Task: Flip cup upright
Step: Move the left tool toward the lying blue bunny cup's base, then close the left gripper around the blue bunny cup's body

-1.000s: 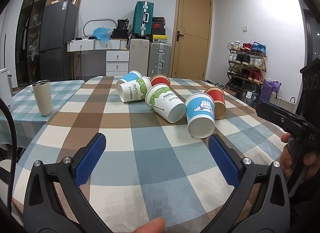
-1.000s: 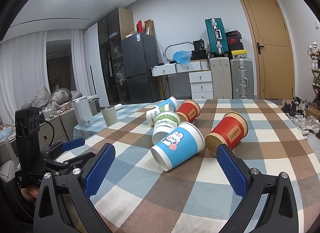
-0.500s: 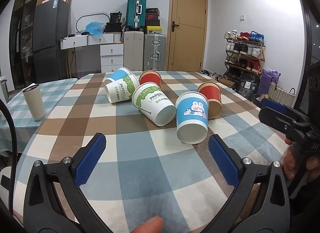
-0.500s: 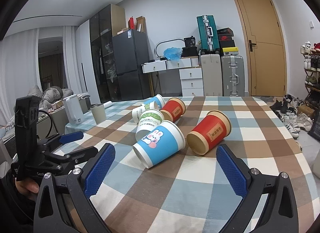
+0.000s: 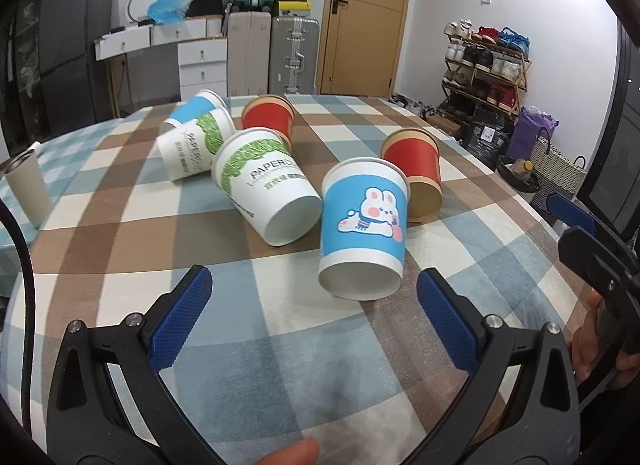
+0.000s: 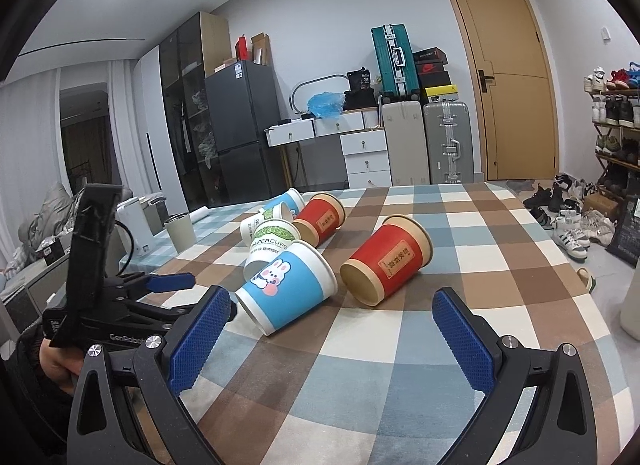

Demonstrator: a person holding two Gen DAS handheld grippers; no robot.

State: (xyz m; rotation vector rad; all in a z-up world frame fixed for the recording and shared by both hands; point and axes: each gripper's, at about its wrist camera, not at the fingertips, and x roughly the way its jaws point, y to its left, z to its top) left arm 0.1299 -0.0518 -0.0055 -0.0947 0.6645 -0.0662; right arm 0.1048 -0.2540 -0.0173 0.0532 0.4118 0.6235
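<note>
Lying on its side on the checked tablecloth, the blue rabbit cup rests with its base toward the left gripper, just ahead of that gripper's spread, empty blue pads. The right gripper is likewise spread wide and holds nothing, with a tipped red cup just beyond it and beside the rabbit cup. Four more tipped cups lie behind, the nearest being a green-printed cup; whether it touches the rabbit cup cannot be determined from either view.
</note>
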